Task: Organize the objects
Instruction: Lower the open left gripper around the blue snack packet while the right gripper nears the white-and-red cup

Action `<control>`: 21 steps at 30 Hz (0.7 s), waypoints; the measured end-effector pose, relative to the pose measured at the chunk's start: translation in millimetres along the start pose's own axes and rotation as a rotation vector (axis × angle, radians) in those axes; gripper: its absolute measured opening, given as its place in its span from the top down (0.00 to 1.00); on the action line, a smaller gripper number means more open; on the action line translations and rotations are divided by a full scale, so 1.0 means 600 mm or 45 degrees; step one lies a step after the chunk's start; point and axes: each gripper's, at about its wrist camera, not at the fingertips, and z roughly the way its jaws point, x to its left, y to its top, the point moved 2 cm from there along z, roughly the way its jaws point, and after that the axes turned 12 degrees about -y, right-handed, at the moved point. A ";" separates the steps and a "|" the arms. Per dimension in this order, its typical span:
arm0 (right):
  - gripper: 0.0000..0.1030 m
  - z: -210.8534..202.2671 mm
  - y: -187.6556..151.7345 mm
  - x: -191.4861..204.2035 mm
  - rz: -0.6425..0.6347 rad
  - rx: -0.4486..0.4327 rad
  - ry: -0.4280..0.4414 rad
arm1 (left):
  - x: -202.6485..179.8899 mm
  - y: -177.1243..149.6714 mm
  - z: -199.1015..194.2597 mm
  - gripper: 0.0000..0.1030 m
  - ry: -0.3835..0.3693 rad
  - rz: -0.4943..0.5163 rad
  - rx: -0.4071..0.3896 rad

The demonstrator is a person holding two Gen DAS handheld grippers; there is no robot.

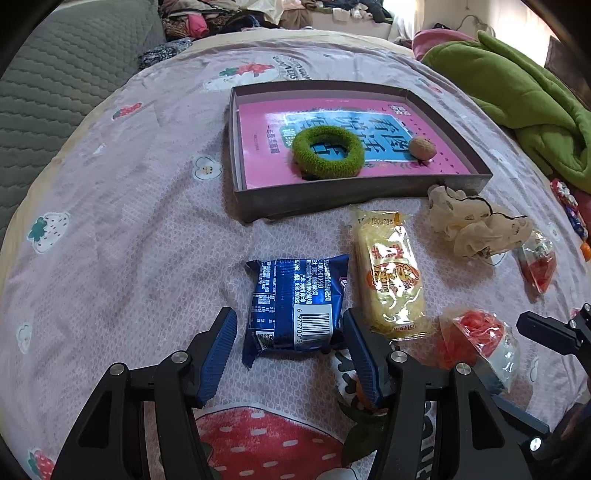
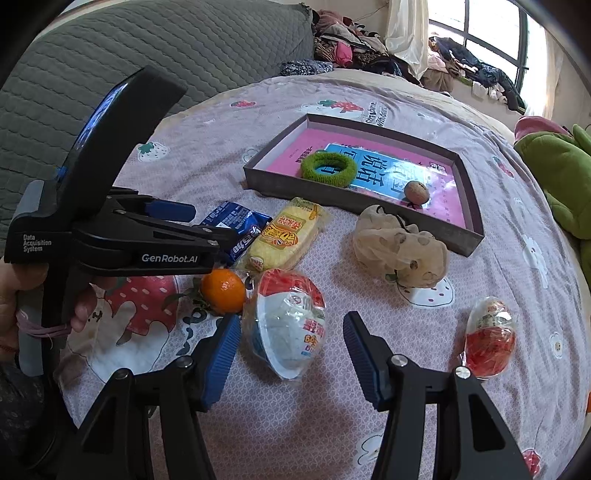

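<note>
The left gripper, jaws spread, straddles the blue snack packet near the bedspread's front edge; it should close squarely across the packet's middle. The right gripper hangs released.

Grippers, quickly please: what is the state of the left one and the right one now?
Left gripper: open, around the blue snack packet, not closed on it.
Right gripper: open, holding nothing; the egg-shaped packet lies between its fingers.

Daylight from window — blown out; soft shadows; glare on wrappers; fisheye bends edges — dark corners.
</note>
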 end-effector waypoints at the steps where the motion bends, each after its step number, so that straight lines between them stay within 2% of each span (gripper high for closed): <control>1: 0.44 0.001 0.000 0.000 0.000 0.002 -0.001 | 0.000 0.001 0.003 0.40 0.001 0.001 0.004; 21: 0.44 0.021 -0.001 0.000 0.009 -0.020 -0.033 | 0.006 0.011 0.031 0.40 -0.013 -0.029 0.043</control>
